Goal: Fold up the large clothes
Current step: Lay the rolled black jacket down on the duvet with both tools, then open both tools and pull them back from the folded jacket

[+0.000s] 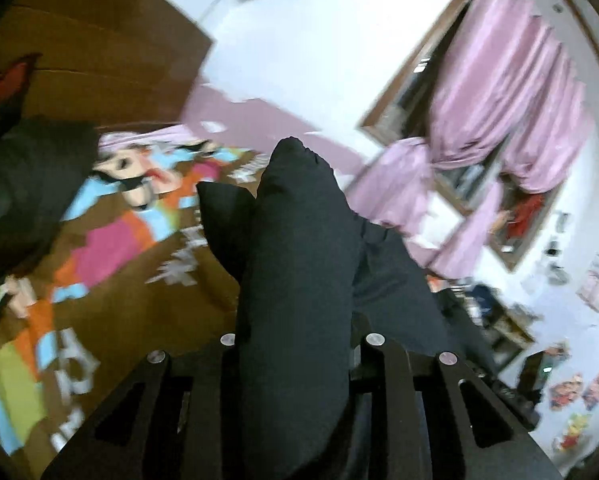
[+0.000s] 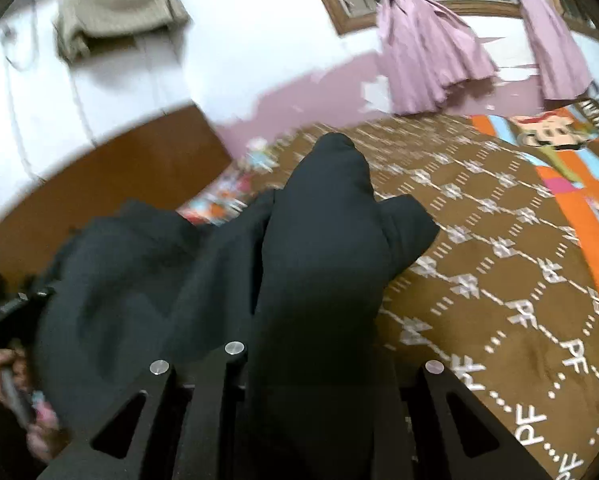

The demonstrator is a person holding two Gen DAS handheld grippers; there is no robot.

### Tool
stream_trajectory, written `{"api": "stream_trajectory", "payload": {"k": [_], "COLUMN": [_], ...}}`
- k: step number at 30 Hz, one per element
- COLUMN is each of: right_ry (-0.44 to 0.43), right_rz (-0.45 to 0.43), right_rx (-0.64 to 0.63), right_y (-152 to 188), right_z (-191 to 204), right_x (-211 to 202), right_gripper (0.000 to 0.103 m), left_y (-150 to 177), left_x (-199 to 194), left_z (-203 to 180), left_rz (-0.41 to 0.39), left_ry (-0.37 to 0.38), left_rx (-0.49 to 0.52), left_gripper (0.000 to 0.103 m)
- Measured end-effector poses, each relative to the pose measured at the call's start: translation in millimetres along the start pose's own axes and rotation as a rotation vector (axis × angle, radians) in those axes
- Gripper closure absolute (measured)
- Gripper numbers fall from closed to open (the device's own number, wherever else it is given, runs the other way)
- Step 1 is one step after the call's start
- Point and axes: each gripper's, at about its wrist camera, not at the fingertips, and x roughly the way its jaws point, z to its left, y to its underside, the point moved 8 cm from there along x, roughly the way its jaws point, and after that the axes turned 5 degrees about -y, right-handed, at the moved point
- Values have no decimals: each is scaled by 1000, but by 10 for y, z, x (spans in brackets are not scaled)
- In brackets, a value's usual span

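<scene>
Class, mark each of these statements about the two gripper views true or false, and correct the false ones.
1. Both grippers are clamped on dark cloth. True: the left gripper and the right gripper each pinch the black garment.
2. The bedspread is plain white. False: the bedspread is brown with a white pattern and cartoon figures.
3. The curtains are pink. True: the curtains hang at a window.
4. The garment lies flat and neatly folded. False: it is bunched up between the jaws.
</scene>
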Motion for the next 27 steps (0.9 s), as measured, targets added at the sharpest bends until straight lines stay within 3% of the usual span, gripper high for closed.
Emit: {"api": "stream_trajectory", "payload": {"k": [5,8,12,13,17,22,24,27], "right_ry": [99,144,189,204,232,225,227,211], "right_rz": [22,60,43,23,-18,-71,-93,-114], "right_rx": [-16,-40,-34,-43,-94,-135,-131,-114], "right_y": [201,214,162,156,78,-45,-114,-181], "right_z": [-172,-185,-148,-121,28,307,449,673], "right_x": [34,51,-51,-120,-334,-601,-730,-898], "right_gripper": [73,64,23,19,10,5,5,4], "left_y": [406,487,531,544,581,478,476,478], "left_x": [451,520,541,530,448,211,150,83], "left_z": [460,443,380,385,461,390,331,178], "left_rz": [98,104,107,108,112,3,5,27], "left_ry": [-196,-252,-359,-391,-477,-564,-579,-539], "left_rx": [1,40,105,102,109,177,187,195], "left_gripper": [79,72,60,53,33,10,9,9]}}
